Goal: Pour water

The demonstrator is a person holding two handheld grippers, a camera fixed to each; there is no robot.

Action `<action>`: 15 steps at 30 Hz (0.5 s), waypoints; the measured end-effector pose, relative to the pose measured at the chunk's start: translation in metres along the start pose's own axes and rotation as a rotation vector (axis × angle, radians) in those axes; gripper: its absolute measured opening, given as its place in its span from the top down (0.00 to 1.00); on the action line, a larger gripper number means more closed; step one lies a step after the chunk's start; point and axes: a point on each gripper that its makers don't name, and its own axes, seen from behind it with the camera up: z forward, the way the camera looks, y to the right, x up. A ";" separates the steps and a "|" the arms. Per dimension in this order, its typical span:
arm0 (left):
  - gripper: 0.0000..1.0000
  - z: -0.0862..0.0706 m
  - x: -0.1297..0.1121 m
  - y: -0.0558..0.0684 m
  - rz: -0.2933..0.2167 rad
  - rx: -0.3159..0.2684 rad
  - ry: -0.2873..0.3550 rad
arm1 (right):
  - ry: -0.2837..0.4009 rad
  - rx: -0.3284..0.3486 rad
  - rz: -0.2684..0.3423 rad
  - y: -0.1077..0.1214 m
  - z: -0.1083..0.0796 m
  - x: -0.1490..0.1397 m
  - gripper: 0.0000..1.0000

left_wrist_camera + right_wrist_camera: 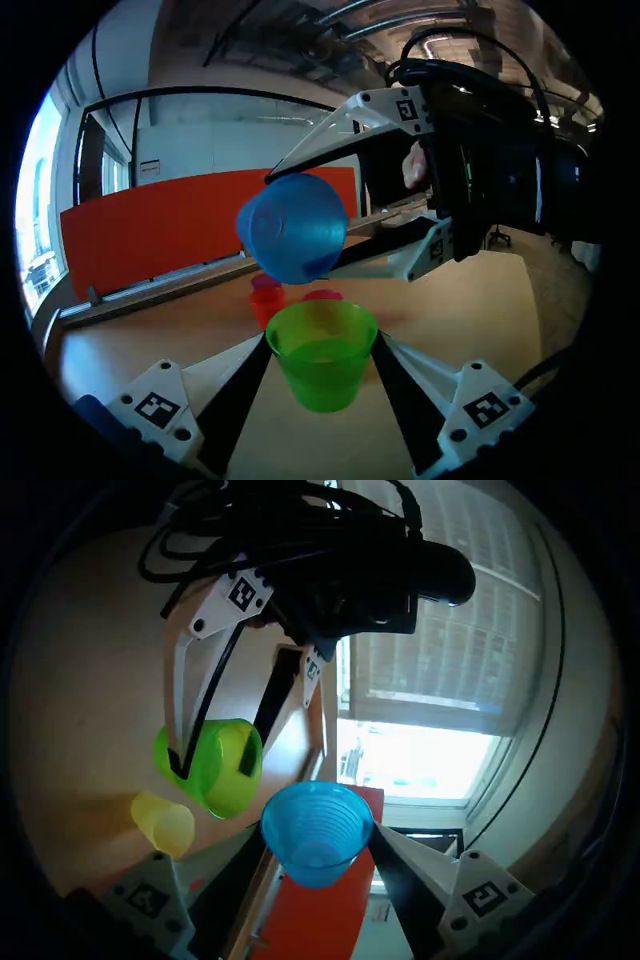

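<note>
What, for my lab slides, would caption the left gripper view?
Left gripper holds a translucent green plastic cup; right gripper tilts a translucent blue plastic cup above it.

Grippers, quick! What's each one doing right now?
Left gripper: shut on the green cup, held upright.
Right gripper: shut on the blue cup, which is tipped sideways.

An office, with orange desk divider (160, 224) and glass-walled room (216, 136)
</note>
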 end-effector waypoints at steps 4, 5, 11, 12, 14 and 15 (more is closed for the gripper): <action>0.13 -0.001 0.000 0.000 0.000 0.001 0.000 | 0.001 -0.001 -0.003 0.000 0.001 0.000 0.09; 0.13 -0.001 0.000 0.000 0.000 0.001 0.001 | 0.001 -0.002 -0.004 0.001 0.001 0.000 0.09; 0.13 -0.001 0.000 -0.001 0.001 0.003 0.001 | 0.008 -0.001 0.010 0.001 0.003 -0.001 0.09; 0.13 -0.001 0.000 -0.001 0.001 0.003 0.001 | 0.009 -0.001 0.015 0.001 0.003 -0.001 0.09; 0.13 -0.001 0.000 0.000 0.000 0.003 0.001 | 0.011 0.000 0.029 0.001 0.004 -0.002 0.09; 0.13 -0.001 0.000 0.000 0.000 0.003 0.001 | 0.012 0.000 0.037 0.002 0.004 -0.003 0.09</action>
